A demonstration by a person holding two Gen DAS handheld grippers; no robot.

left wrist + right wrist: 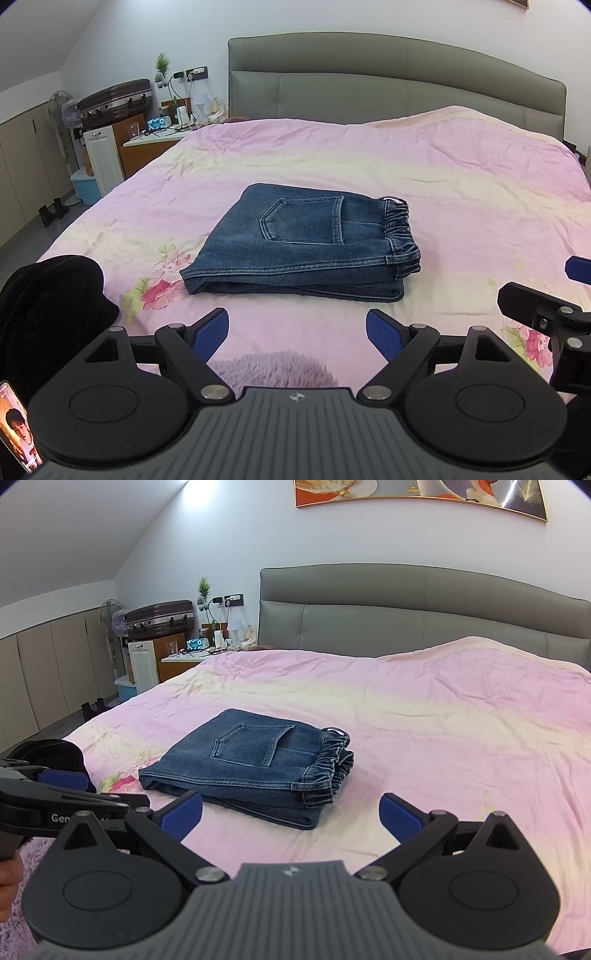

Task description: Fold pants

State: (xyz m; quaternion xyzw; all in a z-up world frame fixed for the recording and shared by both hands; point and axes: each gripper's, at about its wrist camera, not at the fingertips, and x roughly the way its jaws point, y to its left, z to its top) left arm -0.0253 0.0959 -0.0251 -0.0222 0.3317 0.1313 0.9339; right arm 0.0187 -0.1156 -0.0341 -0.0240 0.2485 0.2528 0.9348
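Denim pants (295,247) lay folded on the pink bed (461,177), pocket side up, waistband to the right. I had the left gripper (297,330) and right gripper (290,814) both spread wide, empty, hovering just short of the pants' near edge, not touching. Under-layers hidden in the stack; black cloth (51,295) at left partly cut off by my rig.
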